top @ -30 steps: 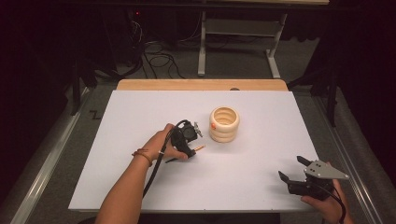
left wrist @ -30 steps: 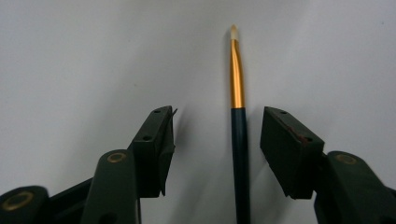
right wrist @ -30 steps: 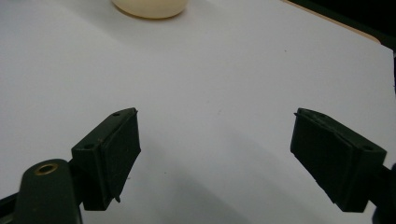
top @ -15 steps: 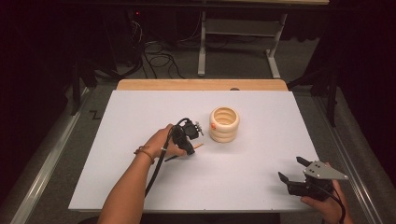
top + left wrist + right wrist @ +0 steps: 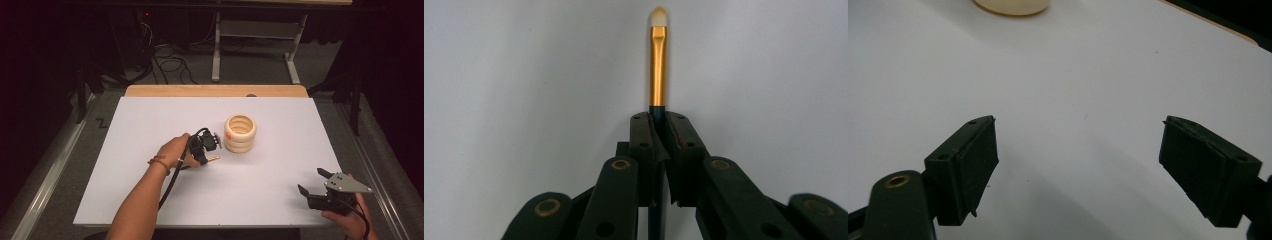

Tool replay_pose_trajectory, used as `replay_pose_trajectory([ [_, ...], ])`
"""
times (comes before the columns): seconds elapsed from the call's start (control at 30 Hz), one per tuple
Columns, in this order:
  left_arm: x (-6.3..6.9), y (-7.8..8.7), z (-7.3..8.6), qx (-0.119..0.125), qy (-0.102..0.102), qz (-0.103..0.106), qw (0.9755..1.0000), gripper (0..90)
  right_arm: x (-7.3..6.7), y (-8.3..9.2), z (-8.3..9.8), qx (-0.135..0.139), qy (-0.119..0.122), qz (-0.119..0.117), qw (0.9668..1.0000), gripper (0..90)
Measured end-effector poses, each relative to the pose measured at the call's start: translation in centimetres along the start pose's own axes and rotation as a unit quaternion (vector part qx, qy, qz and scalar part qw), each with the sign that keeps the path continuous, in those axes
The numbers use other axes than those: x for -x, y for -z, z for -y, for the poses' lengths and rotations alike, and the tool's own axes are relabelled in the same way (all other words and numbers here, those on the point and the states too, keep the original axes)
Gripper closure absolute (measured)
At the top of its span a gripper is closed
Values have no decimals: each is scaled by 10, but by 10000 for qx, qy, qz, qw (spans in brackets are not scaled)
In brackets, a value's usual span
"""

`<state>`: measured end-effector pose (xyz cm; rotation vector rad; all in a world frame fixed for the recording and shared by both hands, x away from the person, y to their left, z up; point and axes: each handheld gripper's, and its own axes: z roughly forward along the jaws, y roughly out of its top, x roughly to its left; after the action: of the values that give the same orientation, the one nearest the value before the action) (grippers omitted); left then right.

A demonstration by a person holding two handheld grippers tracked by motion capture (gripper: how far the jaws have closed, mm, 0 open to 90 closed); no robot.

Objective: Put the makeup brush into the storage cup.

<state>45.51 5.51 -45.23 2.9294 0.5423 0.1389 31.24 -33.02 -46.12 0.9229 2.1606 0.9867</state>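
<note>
- Left gripper [image 5: 658, 130] is seen clamped on a small brush [image 5: 657, 65]: its jaws have just been closing, and the pads now press on the dark handle just behind the gold ferrule.
- From the grip, the gold ferrule and pale bristle tip are shown pointing away over the white table [image 5: 150, 125].
- In the high view, the brush [image 5: 213, 159] is found low over the table near its middle, with the left gripper [image 5: 205, 149] bent down on it, just beside a stack of cream rings [image 5: 240, 133].
- Right gripper [image 5: 314, 187] is held with its jaws wide apart and nothing between them, well apart from the brush at the near right corner of the table.
- The brush is judged to be very light, thin and stiff along the handle, with a soft tip that could be crushed or splayed.
- A smooth, narrow handle of this kind may be expected to pivot or slip between flat pads.
- A hold on the handle close to the ferrule, as now taken, is judged sound; the bristles are best left untouched.
</note>
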Motion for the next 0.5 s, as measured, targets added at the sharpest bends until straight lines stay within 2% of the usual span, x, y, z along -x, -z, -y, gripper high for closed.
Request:
replay_pose_trajectory([
  [0.03, 0, 0, -2, -64, -14, -11, 10000, 823, 0, 0, 0, -2, 6, -4, 10000, 167],
  [0.2, -4, -1, -8, -284, 170, 142, 9994, 820, 0, 0, 0, -4, -2, -9, 10000, 167],
  [0.33, -5, -2, -15, -506, 156, 168, 9985, 827, 0, -1, 0, -10, -25, -28, 10000, 167],
  [0.43, -6, -2, -14, -498, 137, 187, 9985, 833, -1, -1, 1, -21, 38, -31, 10000, 167],
  [0.5, -5, -1, -11, -365, 135, 167, 9991, 833, 0, -1, 2, -12, 10, -31, 10000, 167],
])
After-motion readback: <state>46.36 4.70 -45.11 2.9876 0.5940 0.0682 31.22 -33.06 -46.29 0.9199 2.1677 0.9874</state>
